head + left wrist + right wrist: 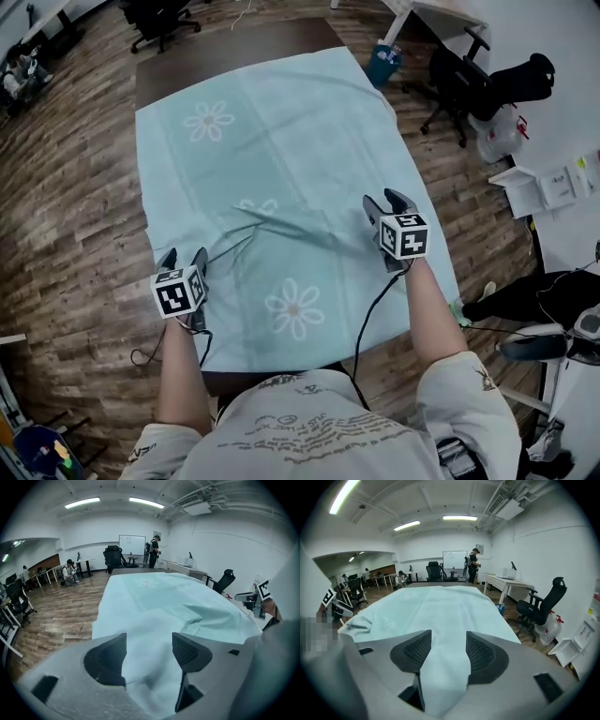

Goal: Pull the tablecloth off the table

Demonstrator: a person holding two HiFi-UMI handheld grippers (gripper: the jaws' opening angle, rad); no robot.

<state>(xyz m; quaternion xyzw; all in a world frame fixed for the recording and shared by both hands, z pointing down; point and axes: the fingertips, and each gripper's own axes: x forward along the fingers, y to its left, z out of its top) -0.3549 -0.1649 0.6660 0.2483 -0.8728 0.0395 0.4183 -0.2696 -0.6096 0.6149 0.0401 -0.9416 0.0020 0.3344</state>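
A pale teal tablecloth [281,141] with white flower prints covers most of a dark brown table [225,47], whose far end shows bare. The cloth is rumpled into ridges between my two grippers. My left gripper [183,255] is at the cloth's near left edge, jaws open; in the left gripper view the tablecloth [154,592] lies loose between its spread jaws [149,651]. My right gripper [386,202] stands over the cloth's right side. In the right gripper view a fold of tablecloth [436,606] runs between its parted jaws [448,651], and the pads do not press on it.
A teal bin [382,64] stands off the table's far right corner, with a black office chair [459,84] and a white bag [497,131] beyond. More chairs [159,19] are at the far end. A standing person [154,552] is by the whiteboard. Wood floor lies around the table.
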